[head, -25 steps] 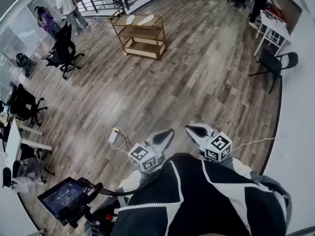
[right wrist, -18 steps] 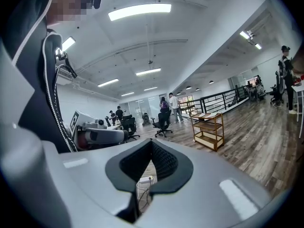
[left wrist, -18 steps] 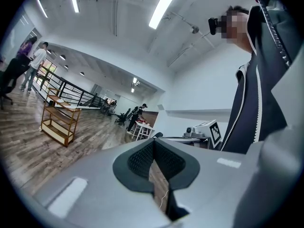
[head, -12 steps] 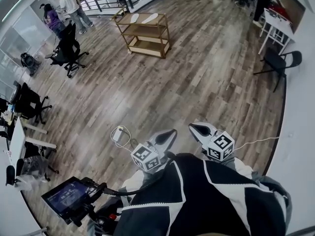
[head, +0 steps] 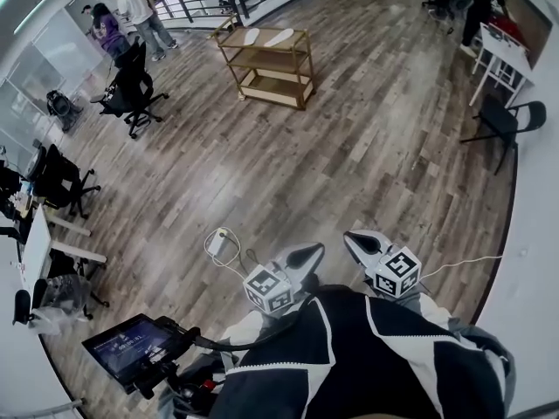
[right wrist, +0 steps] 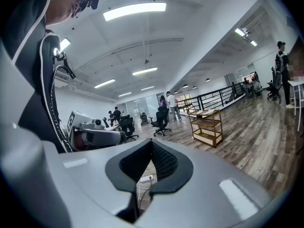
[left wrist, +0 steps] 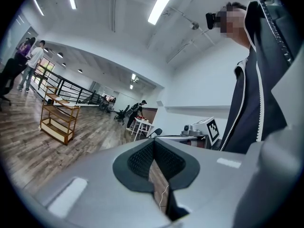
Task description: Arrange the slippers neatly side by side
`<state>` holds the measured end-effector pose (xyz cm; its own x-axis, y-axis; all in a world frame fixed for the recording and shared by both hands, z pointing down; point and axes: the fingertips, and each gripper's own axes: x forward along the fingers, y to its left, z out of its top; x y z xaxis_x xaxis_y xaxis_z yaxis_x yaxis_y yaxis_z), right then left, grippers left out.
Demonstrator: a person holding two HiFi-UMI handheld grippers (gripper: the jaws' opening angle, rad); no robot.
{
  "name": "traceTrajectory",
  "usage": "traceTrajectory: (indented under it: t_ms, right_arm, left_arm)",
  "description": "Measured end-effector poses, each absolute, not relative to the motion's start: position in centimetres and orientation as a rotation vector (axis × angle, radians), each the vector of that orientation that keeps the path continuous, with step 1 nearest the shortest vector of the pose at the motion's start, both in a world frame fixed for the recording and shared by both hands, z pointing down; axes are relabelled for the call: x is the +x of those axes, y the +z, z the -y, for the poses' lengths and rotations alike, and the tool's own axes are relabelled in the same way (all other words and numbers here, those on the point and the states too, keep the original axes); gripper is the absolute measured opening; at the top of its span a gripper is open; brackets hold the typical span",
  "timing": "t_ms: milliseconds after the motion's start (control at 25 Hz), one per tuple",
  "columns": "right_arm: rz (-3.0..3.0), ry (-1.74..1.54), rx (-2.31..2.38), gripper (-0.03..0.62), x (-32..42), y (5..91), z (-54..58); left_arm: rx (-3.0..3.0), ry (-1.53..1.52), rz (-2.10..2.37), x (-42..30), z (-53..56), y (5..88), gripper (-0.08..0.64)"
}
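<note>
Two pale slippers (head: 265,36) lie on the top shelf of a wooden cart (head: 267,66) far across the wood floor. The cart also shows small in the left gripper view (left wrist: 56,119) and in the right gripper view (right wrist: 207,126). My left gripper (head: 312,251) and right gripper (head: 354,237) are held level close to my body, far from the cart. Both are shut with nothing between the jaws, as the left gripper view (left wrist: 153,148) and the right gripper view (right wrist: 152,151) show.
A white charger with a coiled cable (head: 221,243) lies on the floor just ahead of my left gripper. Black office chairs (head: 131,90) and two people (head: 122,16) stand left of the cart. A black chair (head: 507,120) and a white table (head: 511,55) are at the right.
In the head view the cart and the rest of the room have slid down and to the right. Both grippers stay shut in front of my body.
</note>
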<state>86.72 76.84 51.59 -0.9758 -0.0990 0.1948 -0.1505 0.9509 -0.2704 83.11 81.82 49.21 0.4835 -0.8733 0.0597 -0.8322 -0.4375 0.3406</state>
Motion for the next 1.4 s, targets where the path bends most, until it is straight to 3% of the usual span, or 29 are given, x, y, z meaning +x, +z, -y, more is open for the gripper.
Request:
traceTrajectory:
  t_ms: [440,1040,1400]
  right_arm:
    - [2.937,0.431,0.200,0.005,82.0,52.7,-73.7]
    - [2.935,0.438,0.362,0.005,67.3,51.7,-62.5]
    - [2.909,0.356,0.365,0.005,62.2,51.6,-59.9]
  left_arm:
    - [2.423,-0.136,1.362,79.7,-78.3,50.8,0.018]
    - [2.468,-0.139,1.273,64.2,-68.7,50.7,0.018]
    - [2.534,-0.139,1.234,60.4,-66.3,51.7,0.018]
